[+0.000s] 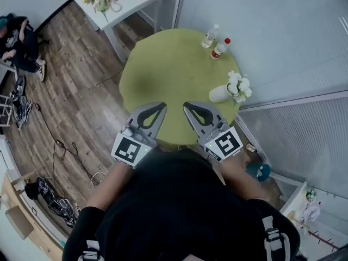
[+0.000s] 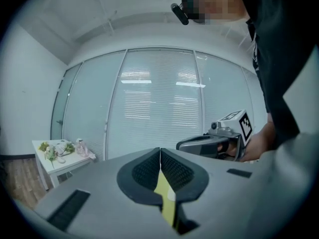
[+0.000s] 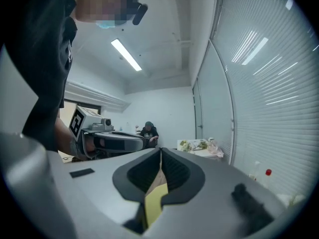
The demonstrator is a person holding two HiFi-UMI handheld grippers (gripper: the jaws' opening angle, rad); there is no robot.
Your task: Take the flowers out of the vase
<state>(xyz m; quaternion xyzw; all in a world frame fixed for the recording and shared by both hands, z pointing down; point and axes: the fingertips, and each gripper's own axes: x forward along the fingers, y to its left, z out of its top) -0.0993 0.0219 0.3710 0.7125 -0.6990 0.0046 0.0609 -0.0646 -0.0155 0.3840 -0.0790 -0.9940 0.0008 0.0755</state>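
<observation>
The flowers [image 1: 238, 85] are a small bunch of white blooms with a touch of green among them, set in the mouth of a plain white vase [image 1: 218, 94]. The vase is near the right rim of the round green surface [image 1: 163, 64], close to the glass wall [image 1: 272, 37]. Seen from the steep head view its body slants toward that wall, and I cannot tell whether it is upright or tipped. The stems are hidden inside it.

Both grippers are over the near edge of the surface, side by side and well apart from the vase. The left gripper [image 1: 159, 109] has its fingers [image 2: 149, 168] pressed together with nothing between them; only a sliver of green shows through the slot below the tips. The right gripper [image 1: 189, 109] is the same, with its fingers [image 3: 174, 171] closed on nothing.

Across the surface, near the wall, stand a clear bottle [image 1: 209, 37] and a red-capped bottle [image 1: 220, 49].

The person's dark torso [image 1: 185, 211] fills the bottom of the head view and covers the near rim and most of both hands. In the right gripper view the vase is too faint at the lower right edge to make out. A white side table [image 1: 117, 4] carrying other flowers is cut off at the top of the head view, and a seated person [image 1: 16, 34] is cut off at its left edge.
</observation>
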